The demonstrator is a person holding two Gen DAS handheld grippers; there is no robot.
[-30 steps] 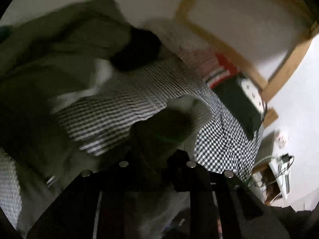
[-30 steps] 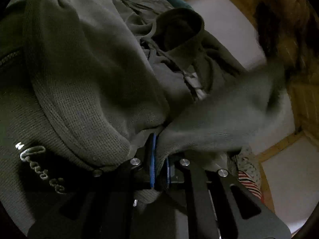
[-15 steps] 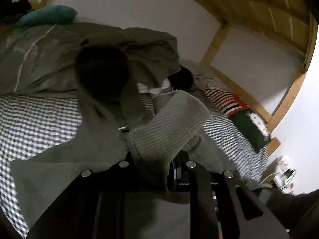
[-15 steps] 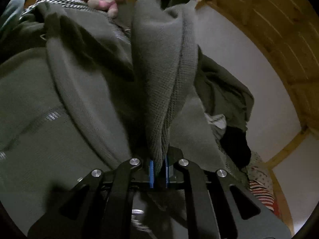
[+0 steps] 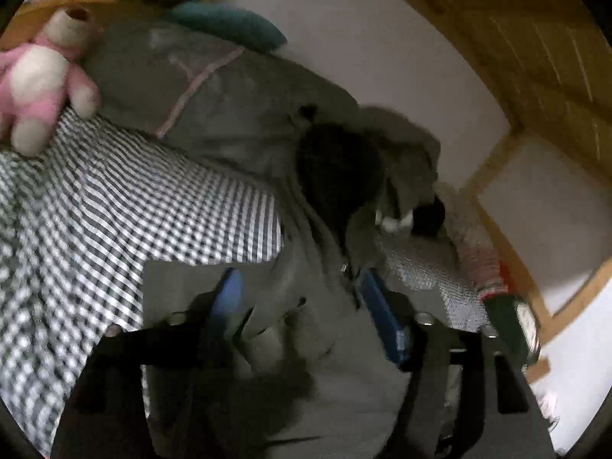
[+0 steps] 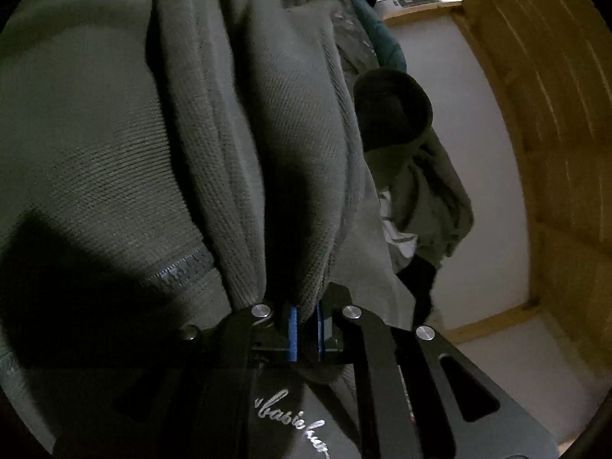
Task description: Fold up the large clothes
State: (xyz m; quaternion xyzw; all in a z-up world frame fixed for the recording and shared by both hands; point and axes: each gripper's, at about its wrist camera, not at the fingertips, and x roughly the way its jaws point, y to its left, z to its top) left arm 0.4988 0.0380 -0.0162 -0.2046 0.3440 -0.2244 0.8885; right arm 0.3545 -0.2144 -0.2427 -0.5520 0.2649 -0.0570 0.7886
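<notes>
Pink plush toy (image 5: 36,88) on checked bedsheet (image 5: 114,206).

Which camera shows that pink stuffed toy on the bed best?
The left wrist view. The pink stuffed toy sits at the far left edge there, blurred, at the edge of the checked bedsheet next to the grey hoodie. The right wrist view does not show it: grey knit fabric fills that picture.

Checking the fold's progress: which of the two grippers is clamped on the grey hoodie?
The right gripper: its blue pads pinch a fold of the grey hoodie. The left gripper has just been opening; its pads stand apart, pressing nothing.
</notes>
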